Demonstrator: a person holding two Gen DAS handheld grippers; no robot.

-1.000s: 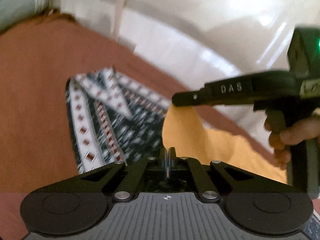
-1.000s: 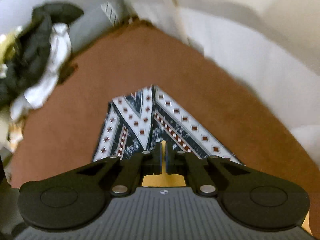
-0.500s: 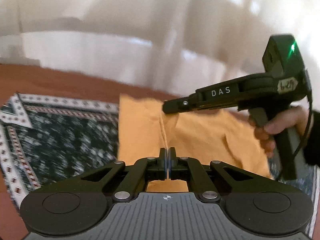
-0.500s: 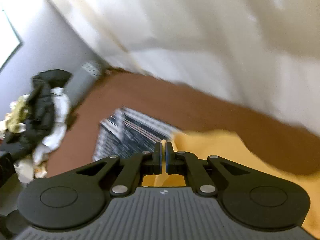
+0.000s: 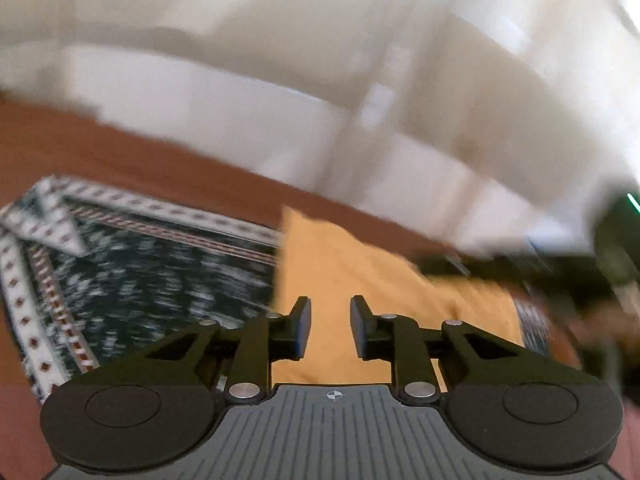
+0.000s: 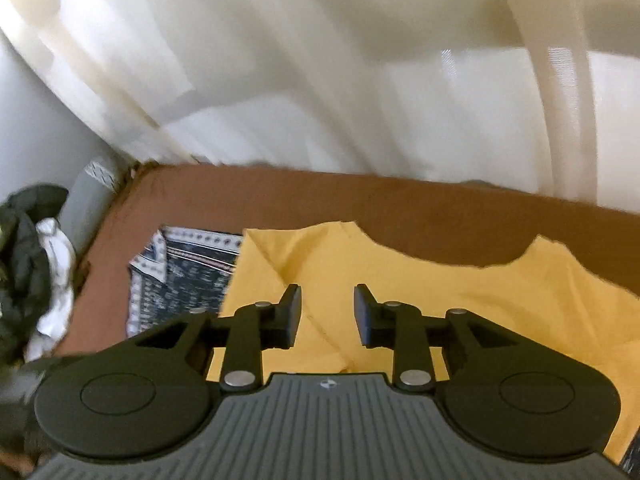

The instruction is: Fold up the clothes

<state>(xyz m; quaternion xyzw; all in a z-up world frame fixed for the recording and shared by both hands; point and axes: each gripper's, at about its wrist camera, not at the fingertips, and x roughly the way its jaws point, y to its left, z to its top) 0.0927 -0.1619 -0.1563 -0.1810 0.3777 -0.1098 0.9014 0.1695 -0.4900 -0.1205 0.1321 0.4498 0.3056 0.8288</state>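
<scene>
A yellow garment (image 6: pixel 420 288) lies spread on a dark patterned cloth (image 6: pixel 188 276) over a brown surface (image 6: pixel 360 200). It also shows in the left wrist view (image 5: pixel 360 280), partly folded, with the patterned cloth (image 5: pixel 140 280) to its left. My left gripper (image 5: pixel 330 322) is open and empty just above the yellow garment. My right gripper (image 6: pixel 327 310) is open and empty above the garment's left half. The right gripper's body is a dark blur at the right of the left wrist view (image 5: pixel 560 272).
White curtains (image 6: pixel 360 80) hang behind the brown surface. A pile of dark and white clothes (image 6: pixel 32 272) lies off the left edge. A grey wall (image 6: pixel 40 132) stands at the far left.
Both grippers were shut on the yellow garment and have opened, letting it go. The garment now lies spread flat. The right gripper has moved away to the right in the left wrist view.
</scene>
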